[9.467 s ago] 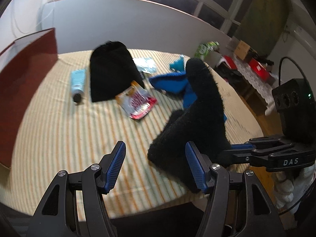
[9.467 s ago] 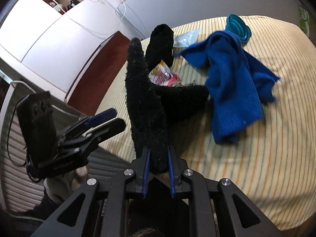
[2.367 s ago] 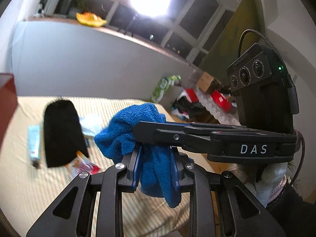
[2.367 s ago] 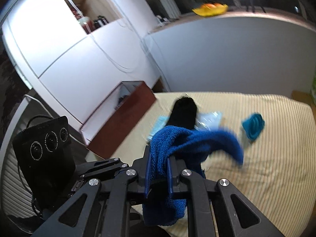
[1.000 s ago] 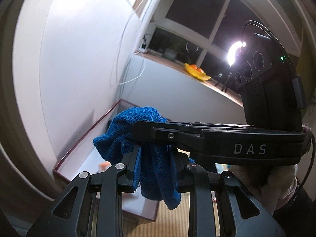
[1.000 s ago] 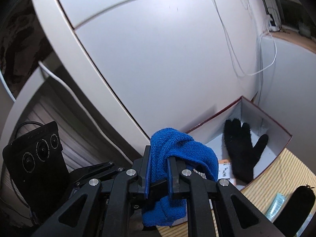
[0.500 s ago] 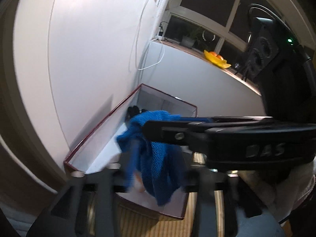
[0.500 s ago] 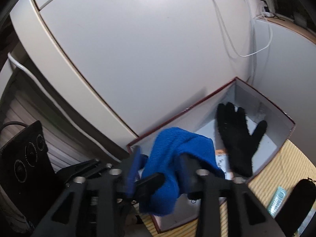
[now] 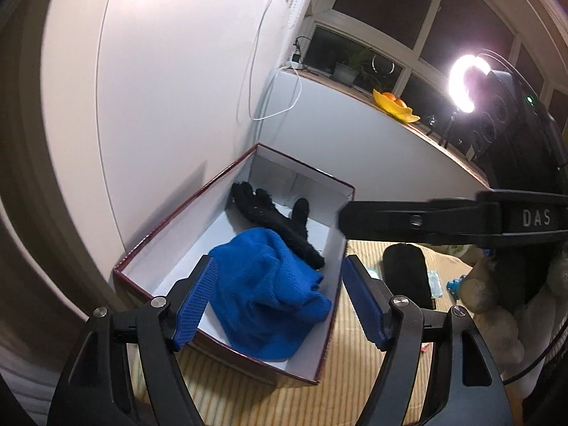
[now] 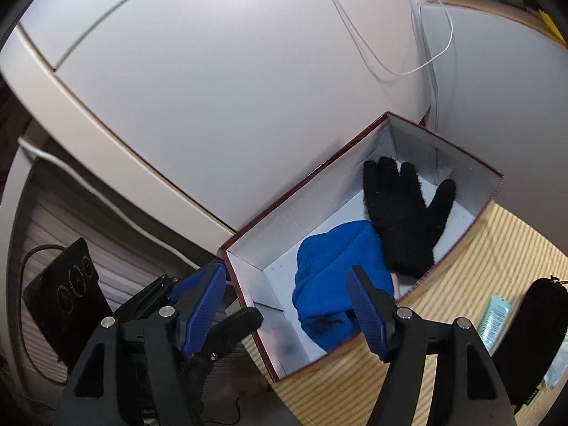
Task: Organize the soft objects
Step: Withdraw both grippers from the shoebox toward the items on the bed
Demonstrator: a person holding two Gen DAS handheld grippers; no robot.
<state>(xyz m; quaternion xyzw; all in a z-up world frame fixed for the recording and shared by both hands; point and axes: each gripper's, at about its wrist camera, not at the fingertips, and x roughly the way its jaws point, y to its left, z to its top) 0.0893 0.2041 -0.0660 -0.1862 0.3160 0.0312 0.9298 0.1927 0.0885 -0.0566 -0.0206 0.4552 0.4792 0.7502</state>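
A blue towel (image 9: pixel 269 287) lies crumpled inside the open red box (image 9: pixel 184 209) with white walls, next to a black glove (image 9: pixel 273 220). My left gripper (image 9: pixel 280 301) is open and empty, just above the box's near end, apart from the towel. My right gripper (image 10: pixel 287 309) is open and empty too, above the box (image 10: pixel 305 177); the towel (image 10: pixel 333 269) and the glove (image 10: pixel 404 209) show there. The right gripper's body crosses the left wrist view (image 9: pixel 426 220).
The box stands on a striped yellow cloth (image 9: pixel 248 397) beside a white wall. A black pouch (image 9: pixel 408 277) and small packets lie on the cloth to the right. The pouch (image 10: pixel 532 333) and a light blue tube (image 10: pixel 493 316) show in the right wrist view.
Both grippers were shut on the blue towel and carried it over the box. Now both are open and the towel has dropped into the box beside the glove.
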